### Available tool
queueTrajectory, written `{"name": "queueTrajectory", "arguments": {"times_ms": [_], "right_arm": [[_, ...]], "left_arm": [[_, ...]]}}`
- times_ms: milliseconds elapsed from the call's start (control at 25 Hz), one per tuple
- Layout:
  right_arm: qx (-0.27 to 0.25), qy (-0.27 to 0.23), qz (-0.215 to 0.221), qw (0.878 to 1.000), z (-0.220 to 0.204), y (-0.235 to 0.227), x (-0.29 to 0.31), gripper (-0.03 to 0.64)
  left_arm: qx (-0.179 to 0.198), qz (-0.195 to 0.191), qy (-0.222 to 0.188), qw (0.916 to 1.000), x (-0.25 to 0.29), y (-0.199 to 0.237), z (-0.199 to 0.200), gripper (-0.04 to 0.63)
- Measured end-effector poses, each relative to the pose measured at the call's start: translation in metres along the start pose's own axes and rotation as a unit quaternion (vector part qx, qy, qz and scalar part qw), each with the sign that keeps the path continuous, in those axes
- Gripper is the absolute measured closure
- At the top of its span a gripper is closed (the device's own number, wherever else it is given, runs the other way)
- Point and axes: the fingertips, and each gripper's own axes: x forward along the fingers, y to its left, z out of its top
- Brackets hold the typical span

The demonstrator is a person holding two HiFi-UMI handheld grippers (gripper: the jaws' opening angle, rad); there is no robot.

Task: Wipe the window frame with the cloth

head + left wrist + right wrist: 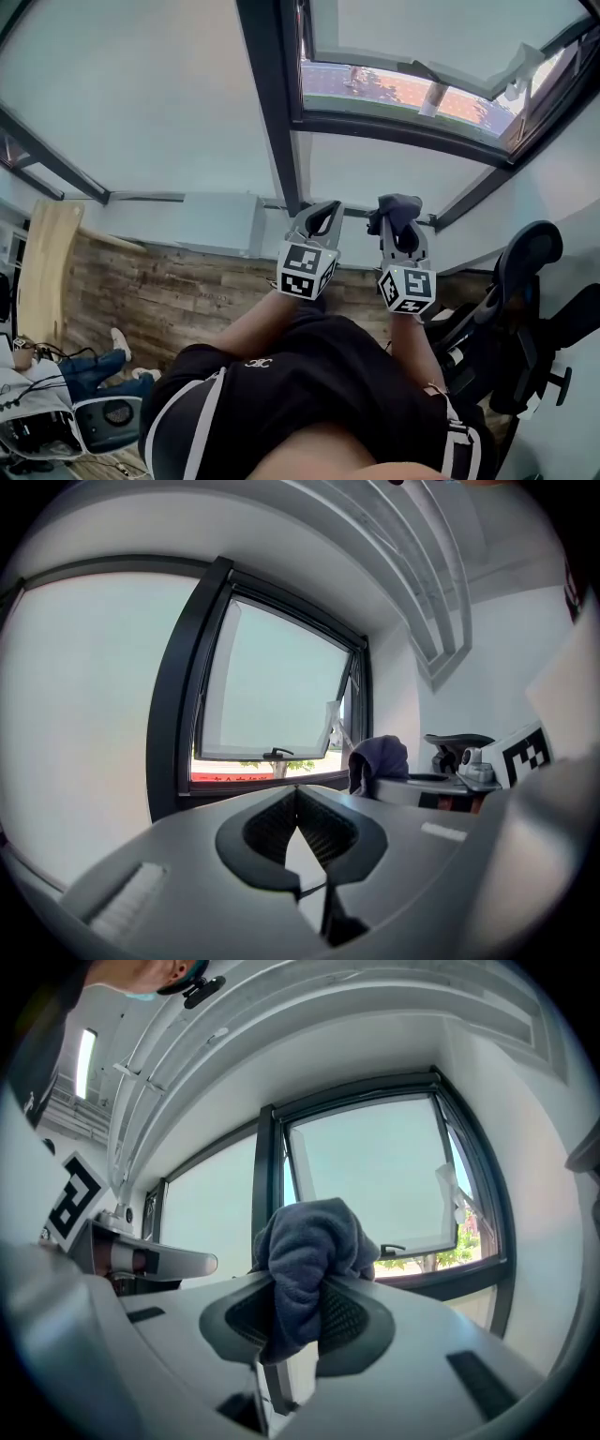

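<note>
Nearest the head camera is the person's black shirt (309, 394), with both arms reaching forward and up toward the window.

The left gripper (322, 217) has its jaws pressed together, tips meeting, with nothing between them; its own view (296, 797) shows only bare wall through the narrow slit below the tips.

Just beside it, the right gripper (400, 225) is clenched on the cloth (396, 206). In its own view (294, 1302) the dark blue-grey cloth (307, 1255) is pinched between the ribbed pads, bunched above the tips, with a tail hanging down through the jaws. From the left gripper view the cloth (379, 759) shows as a dark lump to the right.

The cloth hangs in the air, short of the window frame (274, 112), level with the frame's lower edge and just to the right of its upright bar.

Beyond the dark frame (266, 1162), a sash (375, 1162) stands tilted open, with a handle (394, 1249) at its bottom edge. Green trees (441, 1260) show through the gap beneath.

To the right, an office chair (525, 309) stands on the wood floor (169, 291).
</note>
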Motion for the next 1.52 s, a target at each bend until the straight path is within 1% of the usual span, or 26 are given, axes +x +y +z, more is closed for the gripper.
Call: {"name": "queueTrajectory", "arguments": {"times_ms": [200, 440, 760, 960, 1040, 1200, 1320, 1520], "right_arm": [[-0.002, 0.006, 0.000, 1.000, 0.003, -0.010, 0.050, 0.523], [-0.010, 0.016, 0.012, 1.000, 0.008, -0.014, 0.107, 0.523], [-0.017, 0.011, 0.011, 1.000, 0.017, -0.028, 0.184, 0.523], [-0.019, 0.009, 0.023, 0.999, 0.017, -0.030, 0.225, 0.523], [-0.018, 0.006, 0.029, 0.999, 0.018, -0.028, 0.239, 0.523], [-0.019, 0.009, 0.057, 0.998, 0.015, -0.024, 0.258, 0.523], [-0.019, 0.020, 0.087, 0.996, 0.008, -0.020, 0.280, 0.523], [-0.035, 0.055, 0.151, 0.986, -0.005, 0.006, 0.321, 0.523]], "left_arm": [[-0.012, 0.004, 0.000, 0.9999, 0.035, 0.036, 0.008, 0.586], [-0.025, 0.009, -0.001, 0.9996, 0.070, 0.075, 0.016, 0.586], [-0.029, 0.013, -0.011, 0.9994, 0.124, 0.130, 0.033, 0.586], [-0.023, 0.011, -0.009, 0.9996, 0.150, 0.156, 0.038, 0.586], [-0.023, 0.020, -0.012, 0.9995, 0.156, 0.169, 0.040, 0.586], [-0.028, 0.048, -0.016, 0.9983, 0.162, 0.185, 0.041, 0.586], [-0.032, 0.068, -0.012, 0.9971, 0.166, 0.195, 0.040, 0.586], [-0.030, 0.103, -0.017, 0.9941, 0.161, 0.212, 0.051, 0.586]]}}
